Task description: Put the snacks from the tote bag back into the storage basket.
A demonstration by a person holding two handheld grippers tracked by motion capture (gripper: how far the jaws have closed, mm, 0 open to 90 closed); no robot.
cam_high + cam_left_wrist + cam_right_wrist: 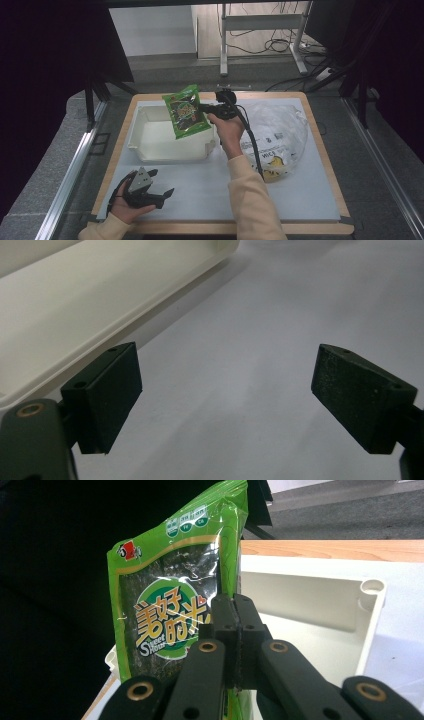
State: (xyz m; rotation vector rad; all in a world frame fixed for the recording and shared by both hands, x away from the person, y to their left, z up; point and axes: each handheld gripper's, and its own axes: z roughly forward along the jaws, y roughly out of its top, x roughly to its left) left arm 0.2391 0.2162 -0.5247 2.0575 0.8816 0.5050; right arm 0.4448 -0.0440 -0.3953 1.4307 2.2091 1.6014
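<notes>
Table (210, 200) carrying white bin (150, 150). Green seaweed snack pack (186, 111) hanging above bin, right tongs (202, 107) clamping its edge. Left tongs (159, 184) resting on table, jaws wide apart, gripping nothing.

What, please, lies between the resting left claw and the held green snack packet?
In the high view, bare white mat and the white bin's near wall separate the left claw from the green snack packet.
</notes>
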